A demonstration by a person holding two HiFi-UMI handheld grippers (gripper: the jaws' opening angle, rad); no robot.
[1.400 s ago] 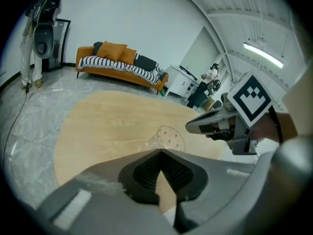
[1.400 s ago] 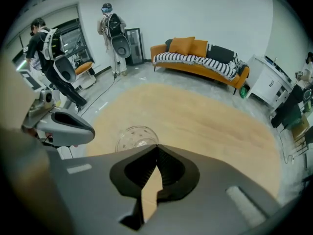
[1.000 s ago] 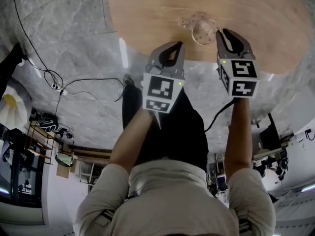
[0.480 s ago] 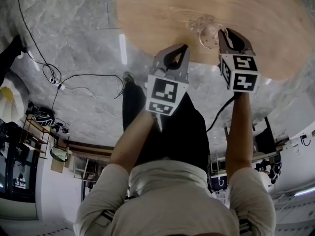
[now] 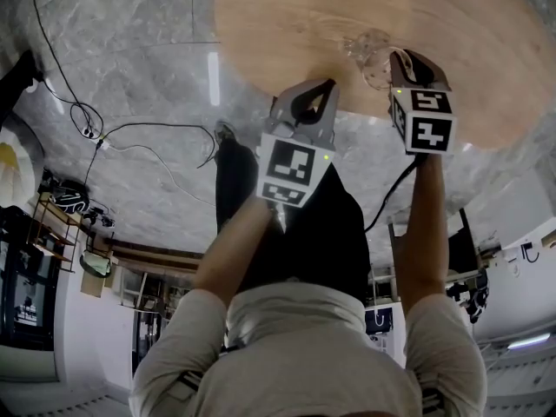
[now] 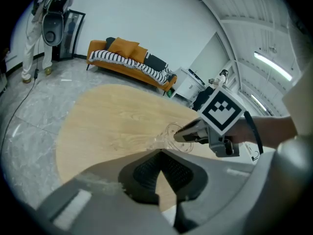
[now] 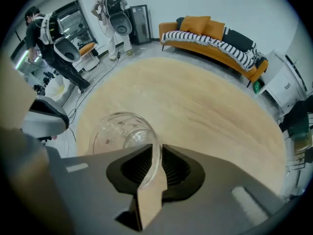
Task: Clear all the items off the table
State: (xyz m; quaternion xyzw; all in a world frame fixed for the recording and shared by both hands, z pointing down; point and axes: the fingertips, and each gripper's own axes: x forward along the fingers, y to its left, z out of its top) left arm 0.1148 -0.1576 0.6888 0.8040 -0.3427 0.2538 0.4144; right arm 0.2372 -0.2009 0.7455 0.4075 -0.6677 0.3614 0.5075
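Left tongs (image 5: pixel 320 87): grey shell, black ribbed pads (image 6: pixel 146 173), marker cube (image 5: pixel 293 168) with black-and-white squares, green LED at its corner. Right tongs (image 5: pixel 401 57): same build, and a black cable (image 5: pixel 391 198) runs off its cube at centre right. Person wears a light grey short-sleeved shirt (image 5: pixel 304 346) and dark trousers (image 5: pixel 295 233).

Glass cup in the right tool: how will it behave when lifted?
The glass cup looks clear and thin-walled: probably rigid but fragile. The right tool pinches only one side of its wall, so it may tilt or slip. Round, it could roll if dropped.
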